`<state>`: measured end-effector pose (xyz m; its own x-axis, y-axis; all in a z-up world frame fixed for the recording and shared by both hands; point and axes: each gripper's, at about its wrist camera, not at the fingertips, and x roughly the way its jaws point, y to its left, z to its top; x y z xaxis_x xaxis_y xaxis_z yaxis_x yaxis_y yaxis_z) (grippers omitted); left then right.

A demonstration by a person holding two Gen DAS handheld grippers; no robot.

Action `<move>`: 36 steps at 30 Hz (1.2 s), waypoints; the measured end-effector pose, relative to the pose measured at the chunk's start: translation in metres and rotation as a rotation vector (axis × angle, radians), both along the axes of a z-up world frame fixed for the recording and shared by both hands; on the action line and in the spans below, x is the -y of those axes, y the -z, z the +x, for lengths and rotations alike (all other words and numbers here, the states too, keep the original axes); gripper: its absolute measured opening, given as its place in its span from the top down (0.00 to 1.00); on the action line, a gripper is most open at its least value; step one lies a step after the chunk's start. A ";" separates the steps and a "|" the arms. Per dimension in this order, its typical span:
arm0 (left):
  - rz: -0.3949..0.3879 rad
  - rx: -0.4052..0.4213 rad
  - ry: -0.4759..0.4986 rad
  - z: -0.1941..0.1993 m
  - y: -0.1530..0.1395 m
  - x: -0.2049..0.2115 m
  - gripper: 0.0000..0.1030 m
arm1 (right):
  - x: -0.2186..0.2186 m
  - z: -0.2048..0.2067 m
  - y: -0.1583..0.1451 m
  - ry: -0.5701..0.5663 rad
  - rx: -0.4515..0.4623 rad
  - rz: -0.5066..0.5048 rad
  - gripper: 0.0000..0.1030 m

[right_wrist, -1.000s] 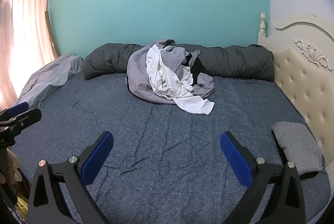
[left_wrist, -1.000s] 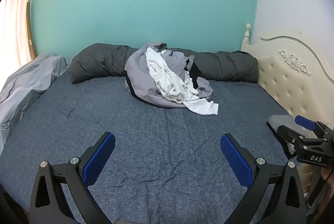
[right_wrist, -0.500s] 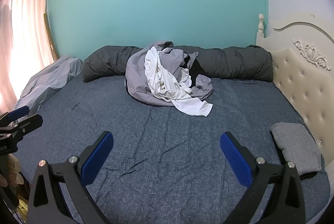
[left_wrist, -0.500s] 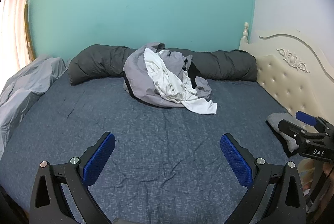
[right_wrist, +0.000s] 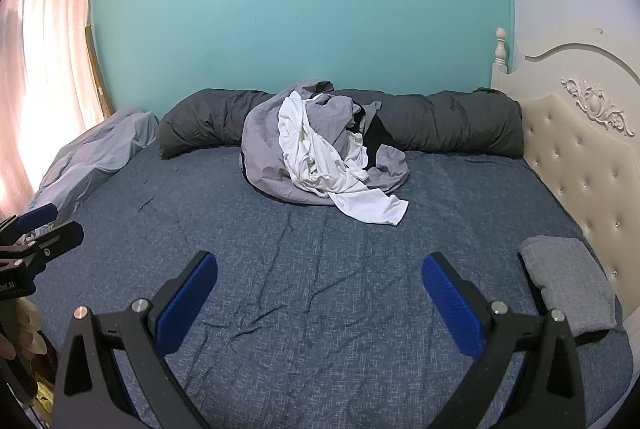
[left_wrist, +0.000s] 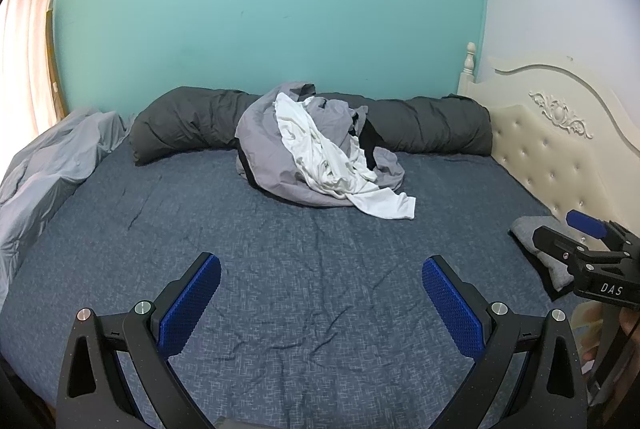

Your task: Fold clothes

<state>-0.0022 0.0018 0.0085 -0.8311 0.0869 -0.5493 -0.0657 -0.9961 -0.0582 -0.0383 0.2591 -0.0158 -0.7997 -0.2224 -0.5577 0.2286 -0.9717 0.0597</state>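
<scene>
A heap of unfolded clothes (left_wrist: 272, 153) (right_wrist: 272, 153) lies at the far middle of the bed, grey and black garments with a white shirt (left_wrist: 332, 169) (right_wrist: 332, 173) draped over them. A folded grey garment (right_wrist: 568, 281) (left_wrist: 532, 233) rests by the headboard at the right. My left gripper (left_wrist: 320, 301) hovers open over the bare blue bedspread, well short of the heap, holding nothing. My right gripper (right_wrist: 318, 299) is likewise open and empty, and it also shows at the right edge of the left wrist view (left_wrist: 576, 233).
A long dark grey rolled duvet (left_wrist: 432, 125) (right_wrist: 452, 121) lies along the teal wall behind the heap. A light grey blanket (left_wrist: 48, 169) (right_wrist: 92, 157) is bunched at the left edge. The cream tufted headboard (right_wrist: 580, 157) bounds the right side. A curtain (right_wrist: 40, 69) hangs left.
Both views shifted slightly, as the grippers drifted a little forward and leftward over the bed. Both stayed open. The clothes have not moved.
</scene>
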 end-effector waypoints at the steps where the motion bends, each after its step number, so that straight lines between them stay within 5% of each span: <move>1: 0.002 0.001 0.001 0.000 0.000 0.000 0.00 | 0.000 0.000 0.000 0.000 0.000 0.000 0.00; 25: -0.001 -0.003 -0.007 -0.006 0.003 0.001 0.00 | -0.004 -0.005 0.001 -0.004 0.011 -0.020 0.00; 36: 0.028 0.023 0.029 -0.033 0.023 0.010 0.00 | -0.008 -0.035 0.025 -0.004 0.052 -0.022 0.00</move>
<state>-0.0350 -0.0083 -0.0147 -0.8153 0.1268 -0.5650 -0.0932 -0.9917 -0.0881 -0.0734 0.2672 -0.0405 -0.7688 -0.2381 -0.5935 0.2285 -0.9691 0.0927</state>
